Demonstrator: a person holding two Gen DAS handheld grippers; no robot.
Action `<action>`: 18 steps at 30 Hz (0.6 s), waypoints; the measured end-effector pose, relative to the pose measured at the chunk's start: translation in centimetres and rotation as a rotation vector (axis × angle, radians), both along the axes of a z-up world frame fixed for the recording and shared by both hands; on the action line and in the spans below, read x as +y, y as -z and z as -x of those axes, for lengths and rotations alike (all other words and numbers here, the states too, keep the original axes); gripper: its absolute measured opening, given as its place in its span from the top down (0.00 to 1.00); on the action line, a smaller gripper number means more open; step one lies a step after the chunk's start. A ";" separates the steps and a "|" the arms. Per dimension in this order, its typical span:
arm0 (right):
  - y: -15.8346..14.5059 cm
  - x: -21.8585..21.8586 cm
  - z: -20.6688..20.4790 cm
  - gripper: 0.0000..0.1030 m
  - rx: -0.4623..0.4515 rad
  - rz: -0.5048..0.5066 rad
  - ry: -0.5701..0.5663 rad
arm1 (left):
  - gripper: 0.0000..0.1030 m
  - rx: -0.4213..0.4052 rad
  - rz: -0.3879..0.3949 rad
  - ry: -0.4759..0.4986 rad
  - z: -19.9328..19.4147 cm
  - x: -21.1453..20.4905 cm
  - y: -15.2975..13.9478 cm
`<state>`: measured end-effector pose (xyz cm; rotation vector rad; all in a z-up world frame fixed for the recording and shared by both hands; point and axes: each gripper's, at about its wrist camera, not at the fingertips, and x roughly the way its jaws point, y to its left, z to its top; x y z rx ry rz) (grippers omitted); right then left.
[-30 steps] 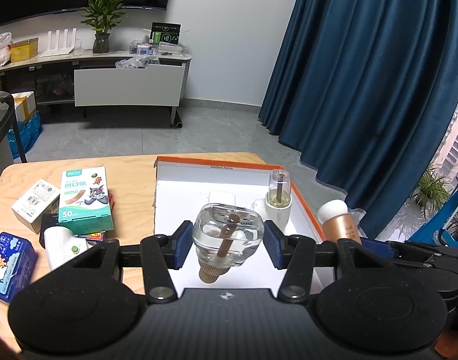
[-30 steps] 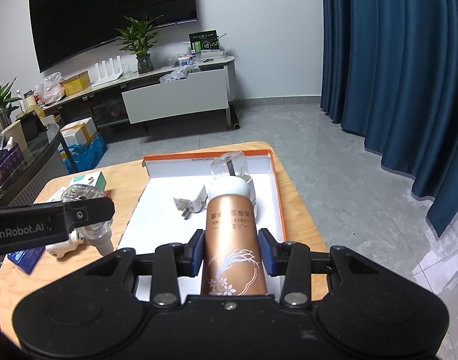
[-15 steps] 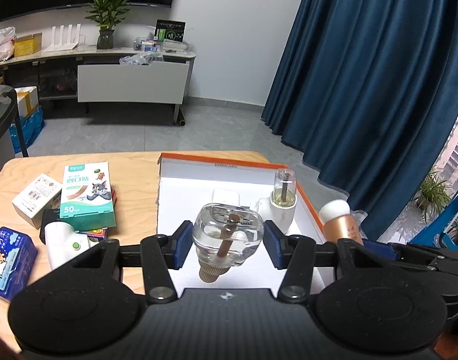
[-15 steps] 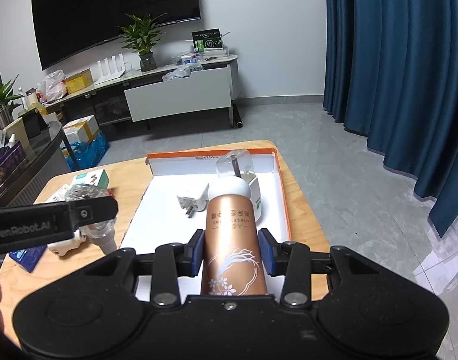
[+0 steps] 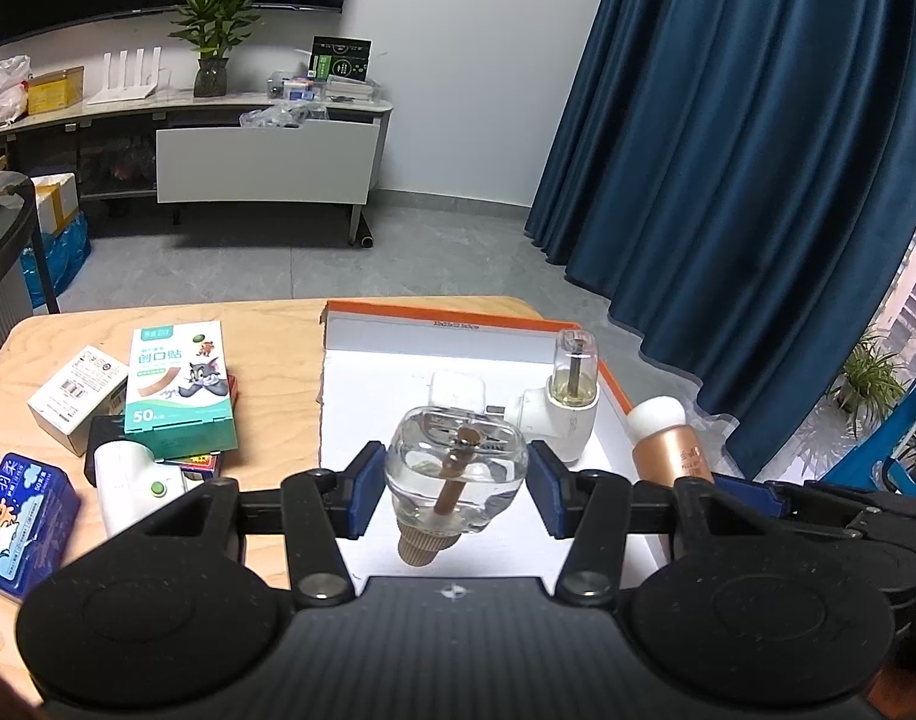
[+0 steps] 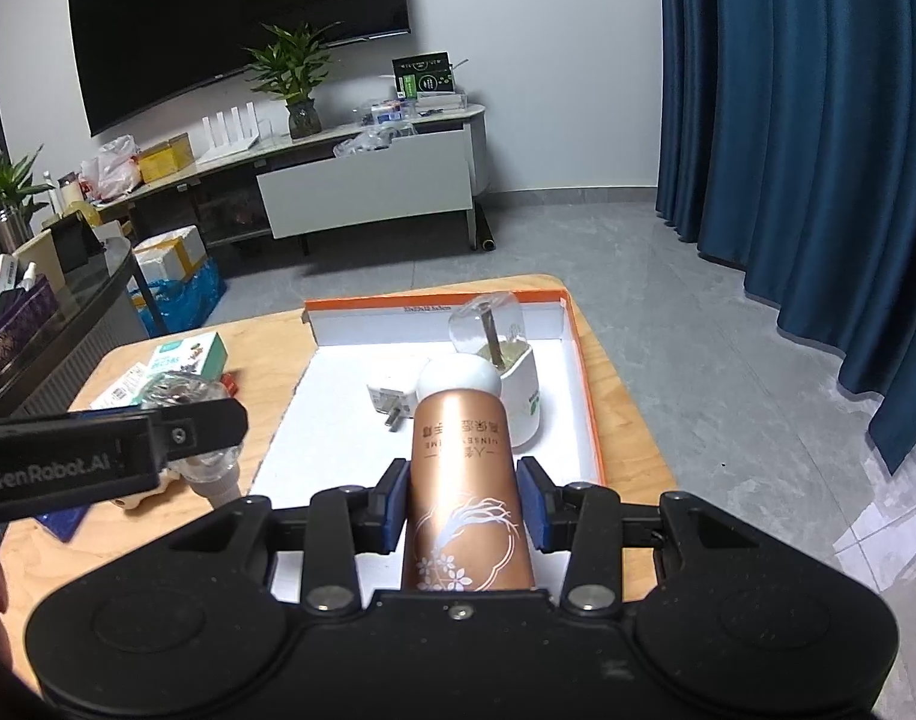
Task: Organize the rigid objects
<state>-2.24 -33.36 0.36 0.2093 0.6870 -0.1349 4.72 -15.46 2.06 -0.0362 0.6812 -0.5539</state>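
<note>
Claws first: your left claw point(image 5: 456, 487) pinched the clear refill bottle point(image 5: 456, 471) above the white tray point(image 5: 392, 420), and your right claw point(image 6: 465, 501) clamped the copper bottle point(image 6: 465, 480), cap pointing forward. Inside the tray stood the plug-in vaporizer point(image 5: 569, 405) beside a white adapter point(image 6: 389, 393). Boxes point(image 5: 179, 387) lay left on the surface point(image 5: 272, 348).

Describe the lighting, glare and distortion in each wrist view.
Left wrist view: dim room light, sharp focus, the curtain bows from fisheye bending, and the tray floor glares white. Right wrist view: the copper bottle shows a soft sheen, the television is plain black, and the corners go dark.
</note>
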 end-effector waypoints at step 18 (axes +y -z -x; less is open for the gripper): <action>-0.1 -0.4 0.2 0.54 -0.005 0.008 0.007 | 0.50 -0.006 -0.001 0.000 -0.3 0.1 -0.1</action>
